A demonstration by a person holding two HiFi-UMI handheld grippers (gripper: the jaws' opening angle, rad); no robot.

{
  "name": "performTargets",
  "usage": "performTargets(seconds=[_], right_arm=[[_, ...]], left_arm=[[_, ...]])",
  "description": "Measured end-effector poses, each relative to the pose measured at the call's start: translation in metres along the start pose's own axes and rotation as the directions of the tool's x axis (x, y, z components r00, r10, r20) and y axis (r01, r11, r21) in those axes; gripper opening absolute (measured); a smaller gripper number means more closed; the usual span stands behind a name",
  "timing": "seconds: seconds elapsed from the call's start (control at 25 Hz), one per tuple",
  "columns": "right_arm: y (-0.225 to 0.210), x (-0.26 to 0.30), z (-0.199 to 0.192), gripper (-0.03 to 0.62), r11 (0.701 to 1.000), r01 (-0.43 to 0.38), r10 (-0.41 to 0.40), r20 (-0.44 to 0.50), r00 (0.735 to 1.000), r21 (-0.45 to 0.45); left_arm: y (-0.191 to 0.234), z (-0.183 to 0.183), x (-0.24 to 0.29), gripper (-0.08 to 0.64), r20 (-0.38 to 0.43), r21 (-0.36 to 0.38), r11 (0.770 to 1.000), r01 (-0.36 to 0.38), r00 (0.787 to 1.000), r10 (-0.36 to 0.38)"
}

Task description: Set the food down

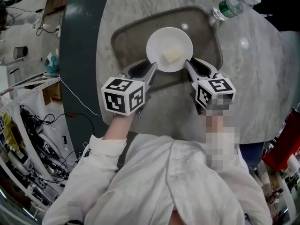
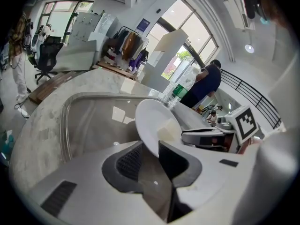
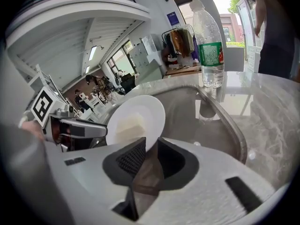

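A white sleeve (image 1: 108, 149) reaches forward from the near edge of the head view to the left gripper (image 1: 151, 70). The right gripper (image 1: 189, 64) sits beside it, and both point away from the person over a round marble desk (image 1: 262, 78).

The left gripper's jaws stand narrow and are closed on the near-left rim of a white plate (image 1: 169, 41). In the left gripper view the rim runs down between the two ribbed pads (image 2: 129, 161), which pinch it. The right gripper's jaws are likewise narrow and clamp the plate's near-right rim, so the plate is held from both sides, one gripper at each edge.

The food (image 1: 172, 55), a pale yellowish block, lies on the plate a little to the near side of its middle. The plate is over a grey tray (image 1: 121, 36) on the desk, towards the tray's middle. Whether the plate's base touches the tray cannot be told.

Past the tray's far right corner, just beside its rim, a clear bottle (image 1: 230, 5) with a green label stands upright on the desk. Beyond the desk, in the left gripper view, a person (image 2: 206, 81) in dark clothes stands by the windows.
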State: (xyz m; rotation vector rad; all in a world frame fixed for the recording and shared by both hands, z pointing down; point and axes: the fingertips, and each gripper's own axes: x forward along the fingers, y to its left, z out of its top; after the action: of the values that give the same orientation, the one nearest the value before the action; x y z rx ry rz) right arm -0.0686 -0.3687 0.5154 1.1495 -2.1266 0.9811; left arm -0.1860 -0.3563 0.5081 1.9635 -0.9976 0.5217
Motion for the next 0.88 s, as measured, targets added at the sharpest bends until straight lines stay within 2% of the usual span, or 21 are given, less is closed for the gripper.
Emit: performTargets(seconds=[0.48, 0.88], right_arm=[[-0.0001, 0.0001, 0.0, 0.06, 0.999, 0.029, -0.03, -0.011, 0.999, -0.033], [0.0056, -0.0068, -0.0016, 0.066, 0.998, 0.027, -0.027, 0.007, 1.0, -0.048]], left_arm=[[0.0031, -0.0022, 0.0061, 0.097, -0.038, 0.015, 1.0, -0.014, 0.999, 0.014], [0.0042, -0.001, -0.0002, 0.115, -0.003, 0.038, 0.998, -0.058, 0.998, 0.058]])
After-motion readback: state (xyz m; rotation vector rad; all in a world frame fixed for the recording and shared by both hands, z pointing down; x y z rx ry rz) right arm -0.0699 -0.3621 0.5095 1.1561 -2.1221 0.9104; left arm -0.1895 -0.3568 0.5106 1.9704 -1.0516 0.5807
